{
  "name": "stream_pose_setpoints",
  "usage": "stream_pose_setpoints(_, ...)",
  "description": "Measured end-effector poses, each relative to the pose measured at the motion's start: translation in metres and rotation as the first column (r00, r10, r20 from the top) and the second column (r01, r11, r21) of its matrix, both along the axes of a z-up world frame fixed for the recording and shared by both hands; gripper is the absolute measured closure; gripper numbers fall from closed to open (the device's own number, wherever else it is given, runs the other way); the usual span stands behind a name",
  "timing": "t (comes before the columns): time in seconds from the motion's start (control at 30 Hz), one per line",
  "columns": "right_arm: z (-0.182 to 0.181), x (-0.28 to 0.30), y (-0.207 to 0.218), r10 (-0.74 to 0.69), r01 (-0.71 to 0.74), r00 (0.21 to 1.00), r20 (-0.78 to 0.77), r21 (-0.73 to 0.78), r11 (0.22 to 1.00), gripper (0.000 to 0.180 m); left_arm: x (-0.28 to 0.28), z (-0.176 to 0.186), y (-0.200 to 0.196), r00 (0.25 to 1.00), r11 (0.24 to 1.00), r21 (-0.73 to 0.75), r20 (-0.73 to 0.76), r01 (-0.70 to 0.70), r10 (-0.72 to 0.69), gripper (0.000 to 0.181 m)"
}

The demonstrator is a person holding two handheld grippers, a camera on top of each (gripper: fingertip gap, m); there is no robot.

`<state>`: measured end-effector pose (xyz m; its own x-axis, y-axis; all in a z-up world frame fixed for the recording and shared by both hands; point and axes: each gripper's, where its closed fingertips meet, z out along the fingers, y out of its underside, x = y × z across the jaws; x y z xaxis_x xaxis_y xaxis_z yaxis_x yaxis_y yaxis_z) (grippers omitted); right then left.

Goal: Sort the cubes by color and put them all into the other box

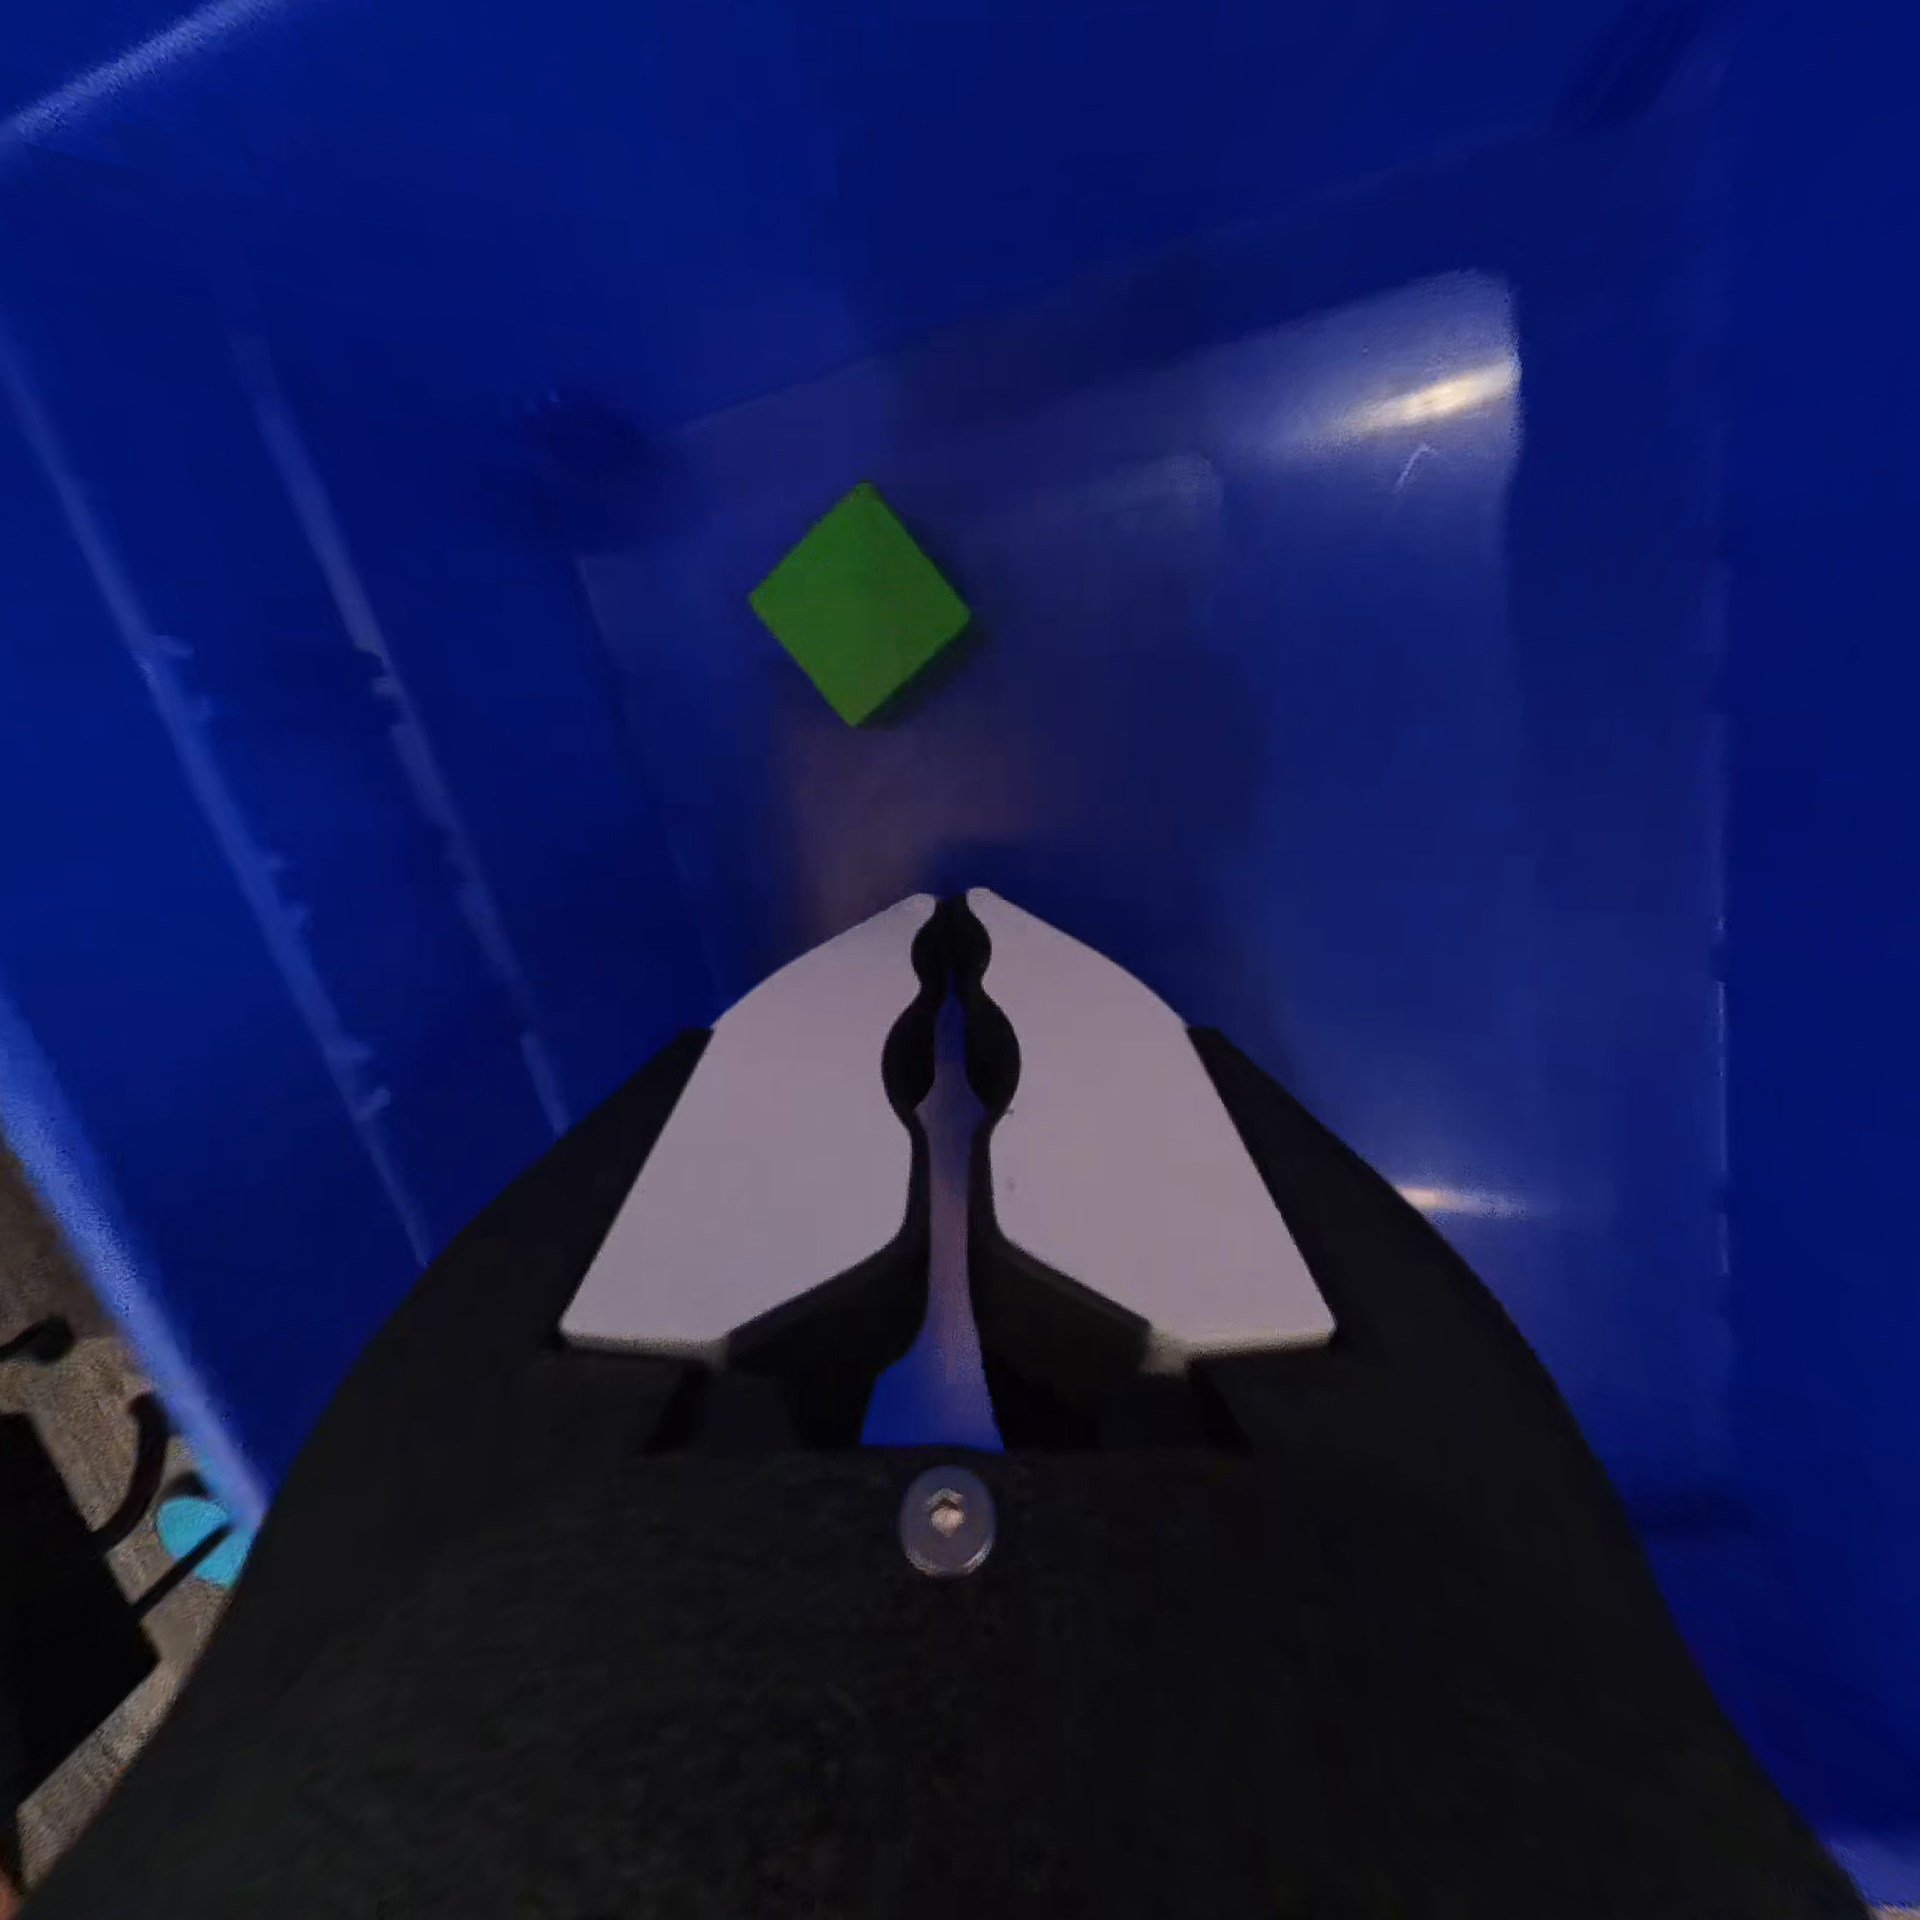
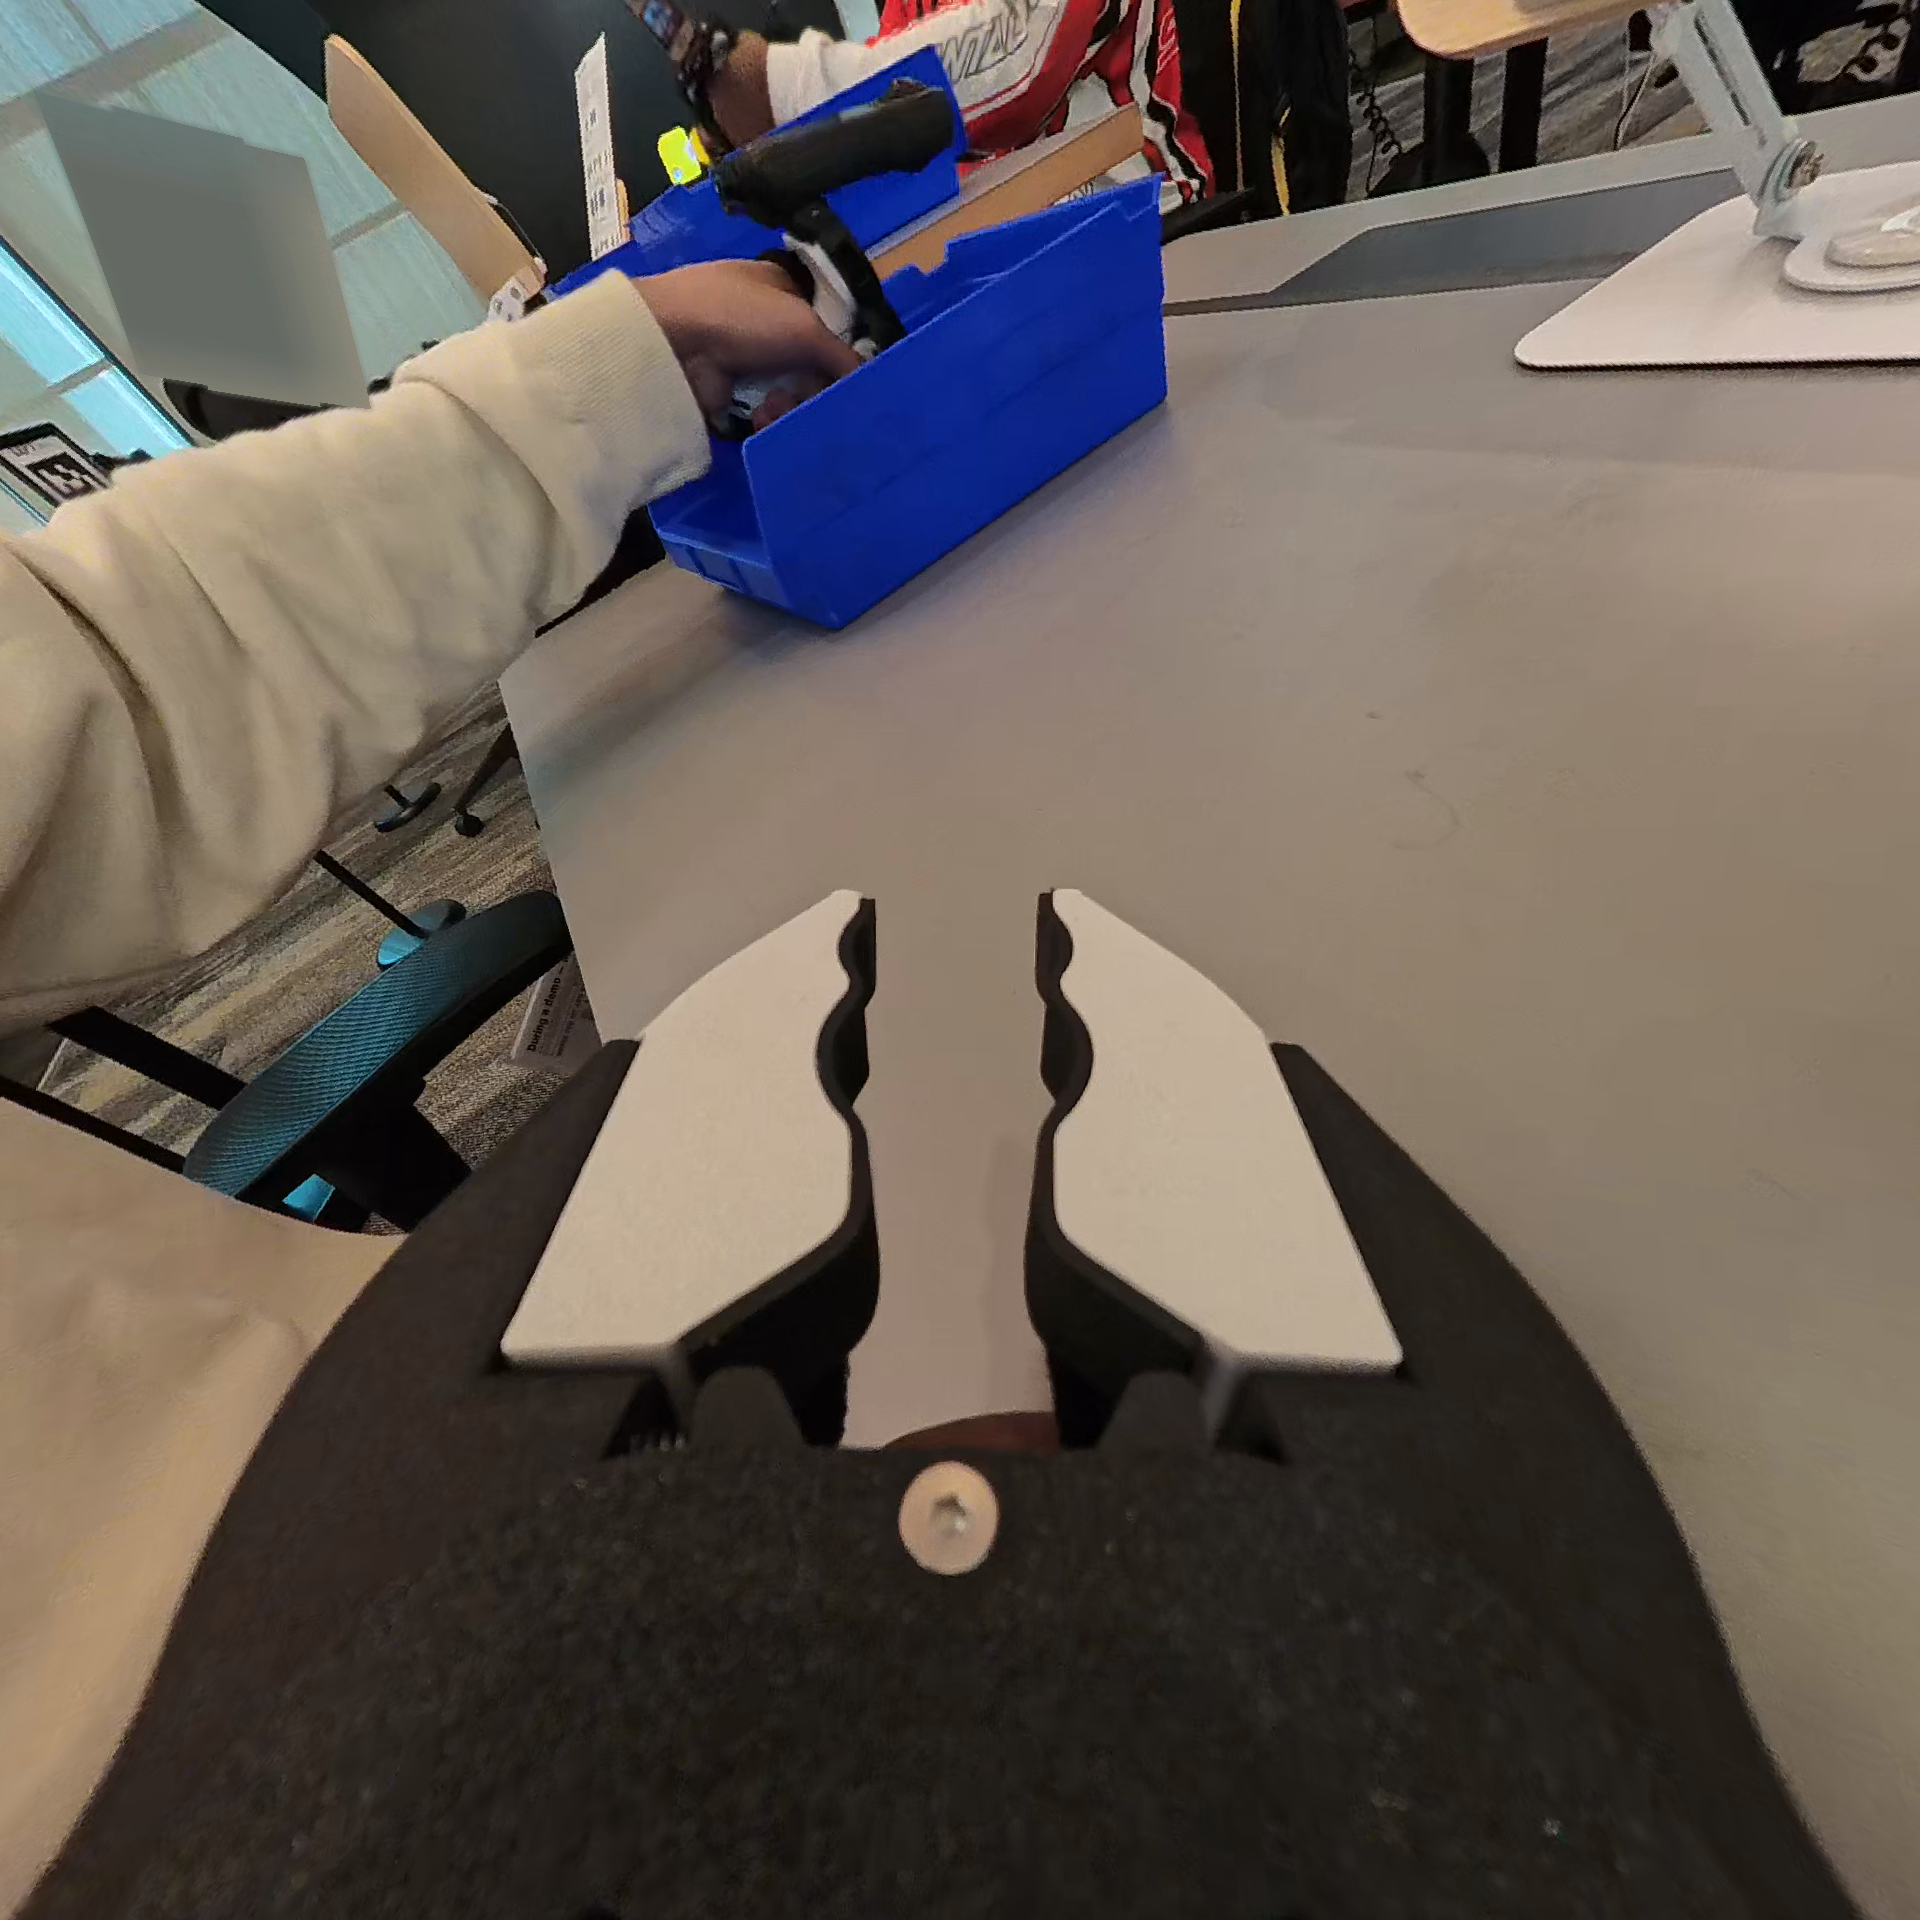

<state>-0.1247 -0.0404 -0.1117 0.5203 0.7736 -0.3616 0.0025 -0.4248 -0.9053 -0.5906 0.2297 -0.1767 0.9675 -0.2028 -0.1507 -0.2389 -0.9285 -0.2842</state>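
Left wrist view: left tongs (image 1: 951,904) are pressed together and empty inside the blue box (image 1: 312,727). At about 11 o'clock beyond their tips a green cube (image 1: 860,603) lies flat on the floor, corner toward the camera, matte and sharp-edged. Whether this is a pick or a finished drop is hard to tell; a pick would need the jaws spread and turned. Right tongs (image 2: 956,914) hover apart above the grey surface (image 2: 1455,831), holding nothing

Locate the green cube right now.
In the left wrist view, the small green cube lies on the floor of the blue plastic bin, just ahead and slightly left of the left gripper, whose jaws are shut and empty.
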Motion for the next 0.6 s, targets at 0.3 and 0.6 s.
stream_pose_setpoints(0.3,0.000,-0.001,0.000,-0.006,0.005,1.000,-0.011,-0.014,1.000,0.151,0.009,0.042,-0.005,0.995,0.982,0.160,-0.033,0.102,-0.098,0.164)
stream_pose_setpoints(0.6,-0.007,-0.014,-0.006,0.039,-0.038,0.999,0.010,-0.034,0.999,0.151,0.006,0.029,0.047,0.935,0.939,0.109,0.187,-0.325,0.302,0.116)
